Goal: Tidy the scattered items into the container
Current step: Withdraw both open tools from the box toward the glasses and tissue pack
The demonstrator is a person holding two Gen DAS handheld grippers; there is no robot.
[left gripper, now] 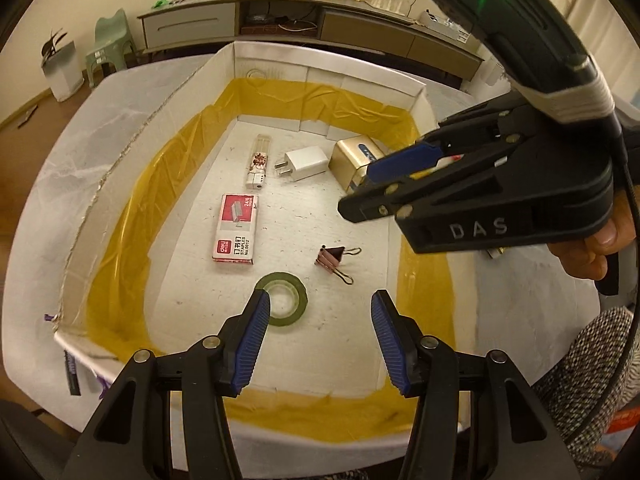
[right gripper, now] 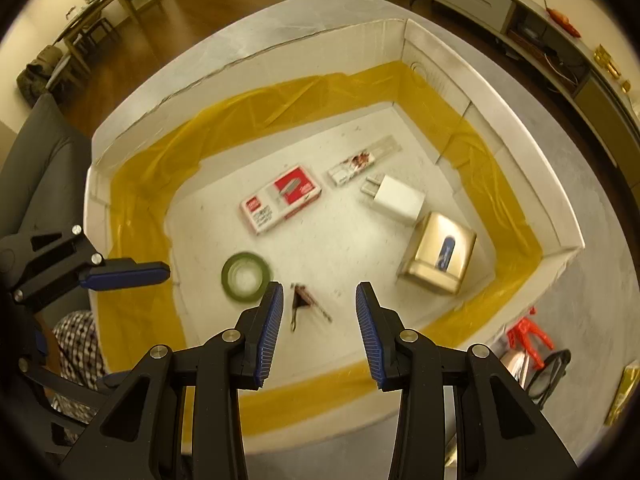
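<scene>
You've got warm yellowish light over a brown wood floor (right gripper: 132,60). A long low TV cabinet (left gripper: 280,24) runs along the far wall, a mint green plastic stool (left gripper: 110,40) at its end, and a dining table with chairs (right gripper: 92,4) sits off in the corner.

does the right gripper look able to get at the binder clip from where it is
Probably yes. The right gripper is open above the box, and the binder clip lies alone on the box floor just ahead between its fingers, with nothing over it.
</scene>
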